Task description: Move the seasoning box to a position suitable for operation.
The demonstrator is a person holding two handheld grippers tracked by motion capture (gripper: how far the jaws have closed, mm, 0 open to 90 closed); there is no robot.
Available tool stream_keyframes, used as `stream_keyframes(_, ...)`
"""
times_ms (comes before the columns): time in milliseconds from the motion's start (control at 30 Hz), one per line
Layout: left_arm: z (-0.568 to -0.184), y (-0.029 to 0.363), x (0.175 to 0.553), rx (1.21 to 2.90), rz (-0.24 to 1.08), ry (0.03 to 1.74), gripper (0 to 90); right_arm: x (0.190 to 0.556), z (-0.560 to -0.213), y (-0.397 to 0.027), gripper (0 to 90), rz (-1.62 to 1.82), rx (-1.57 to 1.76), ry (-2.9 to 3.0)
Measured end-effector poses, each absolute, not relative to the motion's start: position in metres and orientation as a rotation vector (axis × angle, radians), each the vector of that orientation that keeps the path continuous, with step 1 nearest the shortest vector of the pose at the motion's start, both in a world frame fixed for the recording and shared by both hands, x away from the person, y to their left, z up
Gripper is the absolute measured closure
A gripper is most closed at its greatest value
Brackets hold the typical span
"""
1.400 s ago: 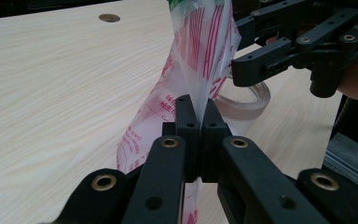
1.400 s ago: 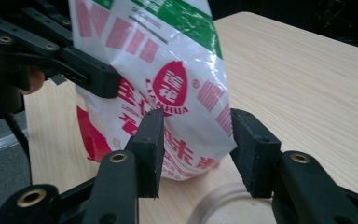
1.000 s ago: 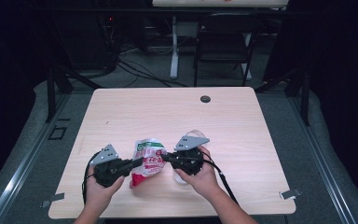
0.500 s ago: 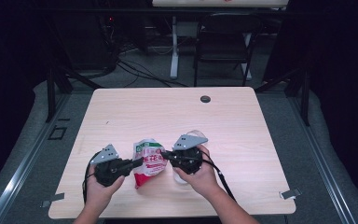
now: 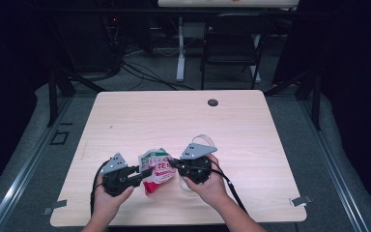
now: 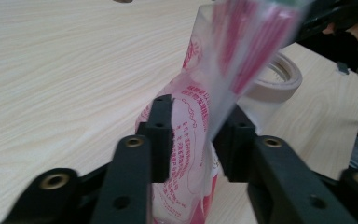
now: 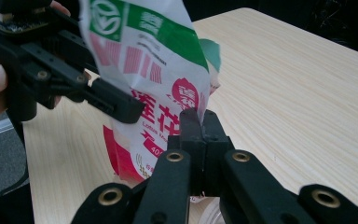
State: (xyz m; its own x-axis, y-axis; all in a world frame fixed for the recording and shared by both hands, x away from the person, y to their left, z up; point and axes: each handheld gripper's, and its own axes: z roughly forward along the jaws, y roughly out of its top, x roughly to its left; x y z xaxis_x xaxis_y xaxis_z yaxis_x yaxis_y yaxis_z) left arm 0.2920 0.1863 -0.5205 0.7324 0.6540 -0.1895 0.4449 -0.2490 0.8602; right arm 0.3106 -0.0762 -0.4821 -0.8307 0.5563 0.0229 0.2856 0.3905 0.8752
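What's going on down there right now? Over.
Right gripper clamped on bag edge. Left gripper jaws just opening, bag between. Tape roll behind, clear.

High view overhead facing forward, gripper views close, sharing bag (image 5: 156,166)

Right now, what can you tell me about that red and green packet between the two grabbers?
The packet is a thin, crinkled plastic bag, white with a green band on top, red printing and Chinese characters. It stands roughly upright above the table, near its front edge. The right gripper pinches one edge with closed jaws. The left gripper has just been opening; the packet sits between its parted jaws. A tape roll lies behind.
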Motion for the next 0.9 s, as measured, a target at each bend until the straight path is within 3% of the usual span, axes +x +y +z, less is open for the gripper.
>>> stream_keyframes(167, -0.534, 0.181, 0.288, 1.947, 0.25, 0.892, 52.2, 0.311, -0.483, -0.078, 90.0, 1.416, 0.74, 2.384)
stream_keyframes(400, -0.543, 0.178, 0.287, 1.926, 0.298, 0.917, 39.6, 0.308, -0.484, -0.08, 90.0, 1.421, 0.748, 2.379)
stream_keyframes(900, -0.566, 0.166, 0.296, 1.947, 0.188, 0.979, 33.6, 0.307, -0.486, -0.081, 90.0, 1.43, 0.753, 2.378)
